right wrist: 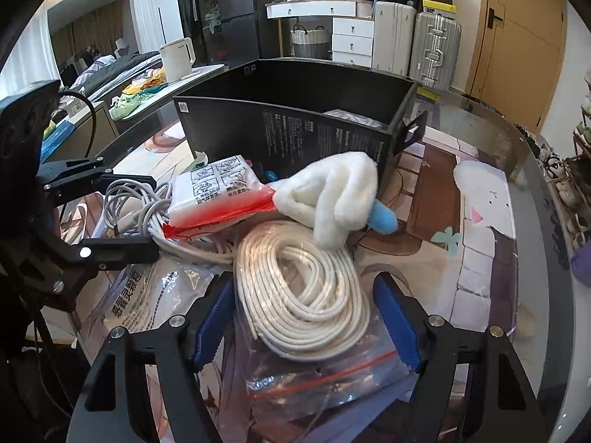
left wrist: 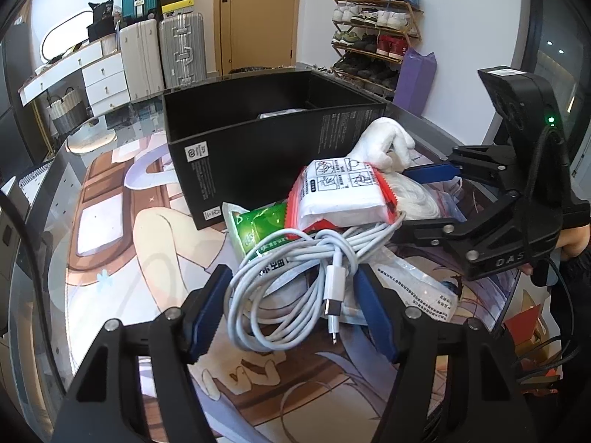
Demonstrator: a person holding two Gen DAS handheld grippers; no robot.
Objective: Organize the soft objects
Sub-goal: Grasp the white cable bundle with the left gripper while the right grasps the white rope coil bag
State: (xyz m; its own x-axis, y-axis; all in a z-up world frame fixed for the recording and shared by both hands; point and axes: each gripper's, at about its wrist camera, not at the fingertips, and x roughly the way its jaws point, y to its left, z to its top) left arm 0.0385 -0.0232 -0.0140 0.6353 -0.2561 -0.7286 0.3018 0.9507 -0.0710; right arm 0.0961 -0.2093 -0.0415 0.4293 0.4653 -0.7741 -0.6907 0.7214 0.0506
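Left gripper (left wrist: 291,310) half-open, straddled charging cable (left wrist: 295,280); contact unclear. Right gripper (right wrist: 306,317) likewise around bagged rope (right wrist: 303,288). Both coils limp, light; grip mid-bundle. Box (left wrist: 258,140) at 12 o'clock.

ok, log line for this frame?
left tool: around grey charger cable, contact unclear | right tool: around bagged white rope coil | black box: behind pile

One black box (left wrist: 258,155), two cable coils (right wrist: 303,295) (left wrist: 288,288), one white plush (right wrist: 340,195), one red-edged pack (left wrist: 340,195), one green pack (left wrist: 258,229).

Box (left wrist: 258,155) blocks behind pile; mat (left wrist: 110,258) clear
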